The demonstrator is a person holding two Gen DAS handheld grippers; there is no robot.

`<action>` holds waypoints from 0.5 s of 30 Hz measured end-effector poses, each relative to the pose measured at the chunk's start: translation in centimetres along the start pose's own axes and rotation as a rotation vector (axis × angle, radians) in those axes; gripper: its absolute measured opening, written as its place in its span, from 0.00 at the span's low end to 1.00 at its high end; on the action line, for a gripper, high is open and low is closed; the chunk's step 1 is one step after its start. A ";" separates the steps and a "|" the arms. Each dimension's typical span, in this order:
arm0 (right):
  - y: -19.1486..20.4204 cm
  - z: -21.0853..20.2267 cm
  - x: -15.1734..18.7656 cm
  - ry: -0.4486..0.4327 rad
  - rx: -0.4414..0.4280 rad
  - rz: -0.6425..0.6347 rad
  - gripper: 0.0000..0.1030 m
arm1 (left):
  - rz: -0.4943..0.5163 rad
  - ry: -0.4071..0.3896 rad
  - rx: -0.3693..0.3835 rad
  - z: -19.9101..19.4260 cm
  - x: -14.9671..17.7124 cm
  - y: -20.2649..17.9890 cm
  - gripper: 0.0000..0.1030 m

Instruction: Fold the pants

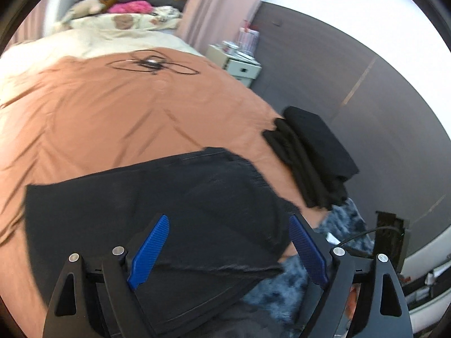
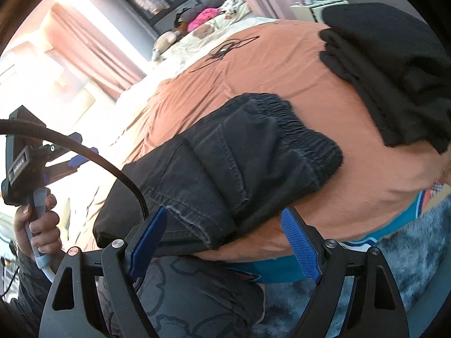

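Black denim pants (image 1: 146, 208) lie folded over on the orange bedspread (image 1: 112, 107) near the bed's front edge. In the right wrist view the pants (image 2: 231, 169) show an elastic waistband at the right and a seamed fold toward me. My left gripper (image 1: 228, 225) is open, its blue pads over the pants' near edge, holding nothing. My right gripper (image 2: 222, 225) is open just in front of the pants' near fold, empty. The left gripper's handle (image 2: 31, 169), held by a hand, shows at the left of the right wrist view.
A stack of folded black clothes (image 1: 313, 155) sits at the bed's right edge, also in the right wrist view (image 2: 394, 70). Pillows and plush toys (image 1: 118, 8) lie at the head. A white nightstand (image 1: 239, 62) stands by the grey wall. A shaggy blue-grey rug (image 1: 282, 290) covers the floor.
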State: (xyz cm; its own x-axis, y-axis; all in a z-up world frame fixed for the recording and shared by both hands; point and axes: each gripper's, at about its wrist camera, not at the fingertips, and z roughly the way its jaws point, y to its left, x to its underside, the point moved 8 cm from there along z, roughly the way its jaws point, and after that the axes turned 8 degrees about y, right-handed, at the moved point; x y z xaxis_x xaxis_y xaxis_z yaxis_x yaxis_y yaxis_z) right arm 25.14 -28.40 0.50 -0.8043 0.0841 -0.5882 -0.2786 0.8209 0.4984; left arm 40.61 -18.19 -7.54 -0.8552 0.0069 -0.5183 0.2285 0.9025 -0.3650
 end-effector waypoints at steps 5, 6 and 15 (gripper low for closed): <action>2.6 1.8 -0.3 0.032 0.014 -0.081 0.80 | -0.073 -0.019 -0.077 -2.7 2.5 5.2 0.86; 3.2 2.1 -0.3 0.035 0.018 -0.096 0.80 | -0.095 -0.025 -0.092 -3.4 3.2 6.4 0.86; 7.5 5.8 -1.3 0.106 0.062 -0.235 0.80 | -0.275 -0.065 -0.168 -7.0 8.8 14.7 0.86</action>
State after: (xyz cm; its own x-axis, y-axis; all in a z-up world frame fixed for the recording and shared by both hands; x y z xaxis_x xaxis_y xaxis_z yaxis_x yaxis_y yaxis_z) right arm 27.11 -19.07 1.32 -0.7724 -0.1701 -0.6119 -0.4347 0.8440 0.3141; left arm 33.20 -1.86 -12.00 -0.8417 -0.2696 -0.4679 -0.0918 0.9253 -0.3680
